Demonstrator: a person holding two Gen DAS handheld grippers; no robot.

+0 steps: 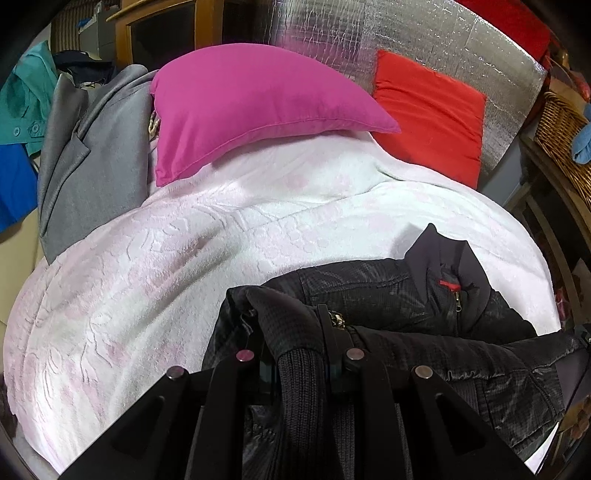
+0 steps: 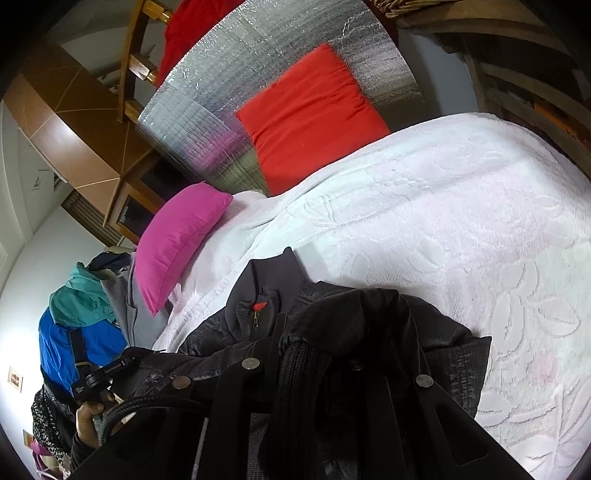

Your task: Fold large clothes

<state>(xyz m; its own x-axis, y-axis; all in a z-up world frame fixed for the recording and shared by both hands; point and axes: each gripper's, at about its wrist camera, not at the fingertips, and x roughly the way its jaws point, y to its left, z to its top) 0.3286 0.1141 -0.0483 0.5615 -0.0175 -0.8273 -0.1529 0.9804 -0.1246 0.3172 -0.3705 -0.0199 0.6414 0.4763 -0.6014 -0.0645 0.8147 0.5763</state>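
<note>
A black quilted jacket (image 1: pixel 399 295) lies on the white bedspread (image 1: pixel 147 266), collar with a red zip tab pointing up the bed. My left gripper (image 1: pixel 299 354) is shut on one ribbed knit cuff of the jacket, the sleeve folded over the fingers. In the right wrist view the jacket (image 2: pixel 454 354) lies on the bedspread (image 2: pixel 461 221), and my right gripper (image 2: pixel 306 354) is shut on the other ribbed cuff. The left gripper and the hand holding it show at the lower left of that view (image 2: pixel 96 380).
A pink pillow (image 1: pixel 240 107) and a red pillow (image 1: pixel 428 110) lie at the head of the bed against a silver foil panel (image 1: pixel 369 33). Grey, teal and blue clothes (image 1: pixel 92 155) pile up on the left. A wicker basket (image 1: pixel 561 136) stands on the right.
</note>
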